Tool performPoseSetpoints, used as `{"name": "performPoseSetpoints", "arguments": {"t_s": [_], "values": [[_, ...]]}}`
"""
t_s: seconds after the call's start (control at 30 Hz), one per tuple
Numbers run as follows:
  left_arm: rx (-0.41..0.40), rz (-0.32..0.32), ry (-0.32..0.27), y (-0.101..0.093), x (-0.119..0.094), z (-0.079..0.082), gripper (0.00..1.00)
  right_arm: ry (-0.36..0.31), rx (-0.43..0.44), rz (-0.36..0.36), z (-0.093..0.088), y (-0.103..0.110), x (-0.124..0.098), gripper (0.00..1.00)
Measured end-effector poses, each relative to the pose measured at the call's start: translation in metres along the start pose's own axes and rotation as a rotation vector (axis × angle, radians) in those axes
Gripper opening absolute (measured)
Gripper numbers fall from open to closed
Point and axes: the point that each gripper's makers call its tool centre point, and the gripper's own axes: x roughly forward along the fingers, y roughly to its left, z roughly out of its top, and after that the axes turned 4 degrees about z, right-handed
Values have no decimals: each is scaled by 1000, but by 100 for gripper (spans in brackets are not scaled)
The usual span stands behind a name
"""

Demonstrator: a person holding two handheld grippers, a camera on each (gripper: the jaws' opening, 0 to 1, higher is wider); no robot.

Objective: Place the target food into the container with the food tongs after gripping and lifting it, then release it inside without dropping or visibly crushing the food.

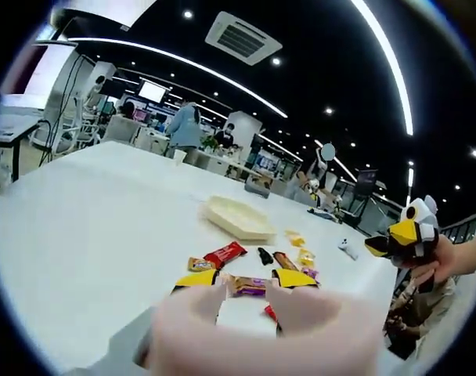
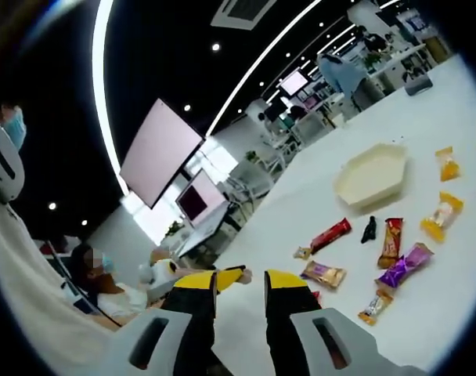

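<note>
A cream tray-like container (image 1: 238, 218) (image 2: 371, 174) sits on the white table (image 1: 89, 235). Wrapped snacks lie scattered near it: a red bar (image 1: 225, 253) (image 2: 330, 233), a small black piece (image 1: 265, 255) (image 2: 369, 229), a brown bar (image 1: 285, 260) (image 2: 391, 241), a purple pack (image 2: 405, 266) and yellow packs (image 2: 441, 215). My left gripper (image 1: 246, 280) is open above the table's near edge, and a pink-gold wrapper (image 1: 248, 286) lies on the table beyond its tips. My right gripper (image 2: 254, 280) is open with nothing between its jaws. It hangs off the table's side (image 1: 402, 239), held by a hand.
More small snacks (image 1: 305, 256) (image 2: 373, 307) lie around the group. A small white object (image 1: 347, 249) rests near the table's far edge. A seated person (image 2: 105, 286) is beside the table, with monitors (image 2: 156, 153) behind. Desks and people stand farther back.
</note>
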Motion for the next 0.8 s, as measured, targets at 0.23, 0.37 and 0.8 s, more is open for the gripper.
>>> {"name": "performPoseSetpoints", "arguments": {"t_s": [0.23,0.37,0.8], "values": [[62,6,20,2,4,-3,25,-4,-1,-12,-2,-1,-2,24],[87,17,25,4,6,-5,25,-5,-1,-18,-2,-2,-4,23],[112,0,53,-10,19,-19,26,23,0,-76,-11,-17,-13,23]]}}
